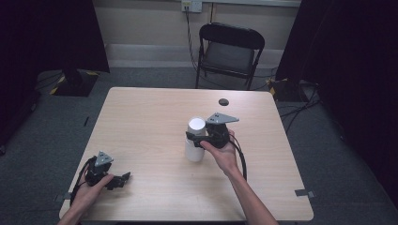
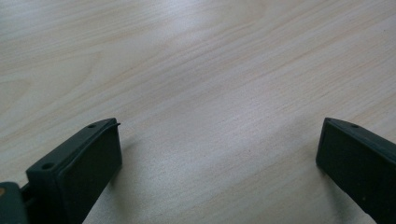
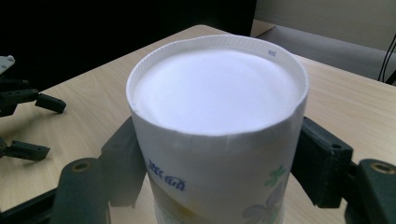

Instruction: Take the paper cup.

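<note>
**Right gripper closing on an upside-down paper cup**

The paper cup [image 1: 195, 139] stands near the middle of the table [image 1: 141, 117], base up and mouth down, so its long axis is upright. It appears to be a stack of cups, a second rim showing lower down. The right gripper [image 1: 197, 139] comes in from the right, one jaw on either side of the cup wall. In the right gripper view the pads [image 3: 318, 161] sit against the cup [image 3: 217, 126], partly closed around it. Whether they press firmly cannot be told. The left gripper [image 1: 123, 179] rests at the near left, well apart from the cup, jaws wide and holding nothing — bare table [image 2: 210, 84] lies between them.

Risks, as judged: a hard squeeze could crush the thin wall; a weak one could let the cup slip, or lift the top cup off the stack.
</note>
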The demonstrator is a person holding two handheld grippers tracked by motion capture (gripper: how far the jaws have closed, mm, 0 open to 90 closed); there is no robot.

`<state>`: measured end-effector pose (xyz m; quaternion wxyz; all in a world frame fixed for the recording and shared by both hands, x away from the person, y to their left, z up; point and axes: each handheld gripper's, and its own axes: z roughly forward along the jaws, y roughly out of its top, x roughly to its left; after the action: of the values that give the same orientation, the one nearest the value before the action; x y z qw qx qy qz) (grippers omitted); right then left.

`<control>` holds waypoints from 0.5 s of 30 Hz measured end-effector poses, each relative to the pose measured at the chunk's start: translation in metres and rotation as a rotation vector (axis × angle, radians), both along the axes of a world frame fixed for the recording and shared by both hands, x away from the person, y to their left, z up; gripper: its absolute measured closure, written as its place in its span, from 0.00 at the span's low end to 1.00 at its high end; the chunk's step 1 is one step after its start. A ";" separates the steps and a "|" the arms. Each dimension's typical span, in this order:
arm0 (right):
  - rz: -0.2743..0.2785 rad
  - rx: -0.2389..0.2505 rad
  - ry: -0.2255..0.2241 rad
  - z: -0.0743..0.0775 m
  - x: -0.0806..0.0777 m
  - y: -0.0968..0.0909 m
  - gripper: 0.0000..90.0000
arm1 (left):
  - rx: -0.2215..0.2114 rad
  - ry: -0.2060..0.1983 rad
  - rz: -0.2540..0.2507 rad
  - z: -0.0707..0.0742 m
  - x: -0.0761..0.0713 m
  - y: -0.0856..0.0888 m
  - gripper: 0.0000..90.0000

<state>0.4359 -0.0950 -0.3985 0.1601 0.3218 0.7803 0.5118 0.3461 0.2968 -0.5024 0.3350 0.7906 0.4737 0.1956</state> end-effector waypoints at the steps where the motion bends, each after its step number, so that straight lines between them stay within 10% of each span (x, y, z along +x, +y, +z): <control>1: 0.000 0.000 0.000 0.000 0.000 0.000 0.32 | 0.000 0.000 0.000 0.000 0.000 0.000 0.00; 15: -0.005 -0.006 -0.028 0.004 -0.003 0.001 0.33 | 0.001 0.000 -0.001 0.000 0.000 0.000 0.00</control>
<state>0.4333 -0.0937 -0.3940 0.1731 0.3162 0.7788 0.5133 0.3462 0.2968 -0.5024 0.3349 0.7910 0.4732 0.1955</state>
